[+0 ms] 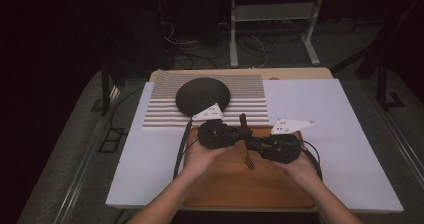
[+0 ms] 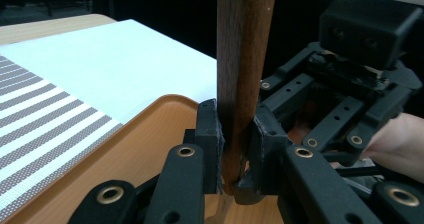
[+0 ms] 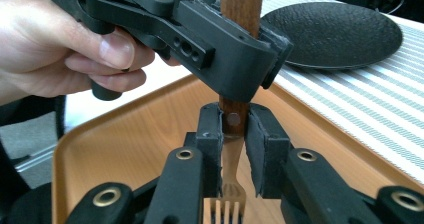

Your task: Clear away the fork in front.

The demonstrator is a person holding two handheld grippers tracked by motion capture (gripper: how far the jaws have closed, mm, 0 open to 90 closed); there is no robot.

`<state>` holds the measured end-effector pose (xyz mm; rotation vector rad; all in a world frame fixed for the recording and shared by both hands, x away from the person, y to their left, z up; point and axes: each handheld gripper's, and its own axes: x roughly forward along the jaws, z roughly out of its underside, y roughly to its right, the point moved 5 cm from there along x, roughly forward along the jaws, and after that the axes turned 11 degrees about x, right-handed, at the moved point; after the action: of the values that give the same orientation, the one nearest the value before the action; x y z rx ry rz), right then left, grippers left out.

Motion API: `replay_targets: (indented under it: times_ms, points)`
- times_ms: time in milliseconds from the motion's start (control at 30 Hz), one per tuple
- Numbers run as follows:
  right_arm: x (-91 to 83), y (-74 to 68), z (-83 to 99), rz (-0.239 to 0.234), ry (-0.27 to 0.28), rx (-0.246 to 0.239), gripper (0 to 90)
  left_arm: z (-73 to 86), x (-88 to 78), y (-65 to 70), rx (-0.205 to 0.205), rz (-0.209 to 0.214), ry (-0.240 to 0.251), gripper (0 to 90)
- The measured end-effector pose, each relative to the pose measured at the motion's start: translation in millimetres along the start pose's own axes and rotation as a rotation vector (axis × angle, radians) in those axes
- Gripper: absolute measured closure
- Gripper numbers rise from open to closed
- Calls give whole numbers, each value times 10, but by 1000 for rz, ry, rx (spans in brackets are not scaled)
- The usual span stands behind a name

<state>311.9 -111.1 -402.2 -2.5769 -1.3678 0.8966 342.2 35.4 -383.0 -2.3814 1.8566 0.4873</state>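
The fork point(image 1: 245, 143) hangs above the tray point(image 1: 225, 184), at 6 o'clock from the plate point(image 1: 202, 97). Left gripper point(image 2: 235, 149) clamps its handle; right gripper point(image 3: 232, 134) pinches the neck. Risk — uneven release: the fork twists, drops, tines strike the tray.

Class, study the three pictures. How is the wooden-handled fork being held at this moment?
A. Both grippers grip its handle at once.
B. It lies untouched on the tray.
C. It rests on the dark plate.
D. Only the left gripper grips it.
A: the left gripper is shut on the fork handle, and the right gripper clamps the same handle nearer the tines, above the wooden tray.
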Motion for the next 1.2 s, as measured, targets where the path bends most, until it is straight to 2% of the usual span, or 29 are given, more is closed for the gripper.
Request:
replay_targets:
  times_ms: [33, 67, 100, 133, 167, 200, 233, 267, 300, 333, 400, 433, 467, 500, 567, 600, 633, 700, 733, 900, 1133, 1167, 1200]
  points:
    - [-5, -1, 2, -6, 3, -1, 624, -7, -13, -5, 9, -4, -3, 779]
    - [-5, -1, 2, -6, 3, -1, 624, -17, -31, -12, 13, -8, -3, 779]
    - [-11, 15, 15, 13, 5, -5, 535, -37, -75, -20, 27, -11, -1, 787]
    - [-17, 29, 24, 16, 4, 0, 497, -37, -75, -20, 27, -11, -1, 793]
    - [-25, 46, 37, 19, 1, 5, 457, -43, -109, -28, 40, -24, -25, 808]
    - [-25, 46, 37, 19, 1, 5, 457, -43, -109, -28, 40, -24, -25, 811]
    - [-54, 109, 75, 39, -11, 15, 368, -45, -153, -52, 30, -15, -10, 811]
    - [-54, 109, 75, 39, -11, 15, 368, -45, -153, -52, 30, -15, -10, 810]
    - [-93, 178, 107, 60, -7, 27, 309, -31, -195, -79, 29, -1, -17, 809]
    - [-93, 178, 107, 60, -7, 27, 309, -31, -195, -79, 29, -1, -17, 808]
    - [-158, 276, 152, 92, 0, 53, 254, -6, -257, -102, 37, 3, -29, 807]
    - [-226, 391, 211, 148, 5, 39, 203, 17, -334, -125, 35, 16, -36, 806]
    - [-226, 391, 211, 148, 5, 39, 203, 17, -334, -125, 35, 16, -36, 805]
    - [-263, 450, 247, 174, 4, 38, 172, 25, -380, -136, 30, 18, -34, 805]
    - [-385, 590, 370, 206, -3, 50, 136, 32, -534, -166, 34, 15, -33, 804]
    - [-385, 590, 370, 206, -3, 50, 136, 32, -534, -166, 34, 15, -33, 804]
    - [-470, 658, 446, 231, -12, 47, 126, 33, -586, -177, 33, 14, -32, 804]
    - [-554, 709, 510, 250, -11, 50, 115, 47, -732, -206, 26, 17, -30, 804]
    - [-592, 727, 534, 254, -4, 60, 101, 47, -732, -206, 26, 17, -30, 804]
    - [-746, 789, 658, 267, 5, 72, 57, 108, -967, -224, 12, 21, -42, 803]
    - [-820, 823, 833, 283, -23, 87, 29, 171, -1136, -170, -12, 34, -51, 802]
    - [-827, 835, 858, 292, -31, 87, 29, 194, -1188, -142, -22, 53, -61, 802]
    - [-827, 835, 858, 292, -31, 87, 29, 194, -1188, -142, -22, 53, -61, 802]
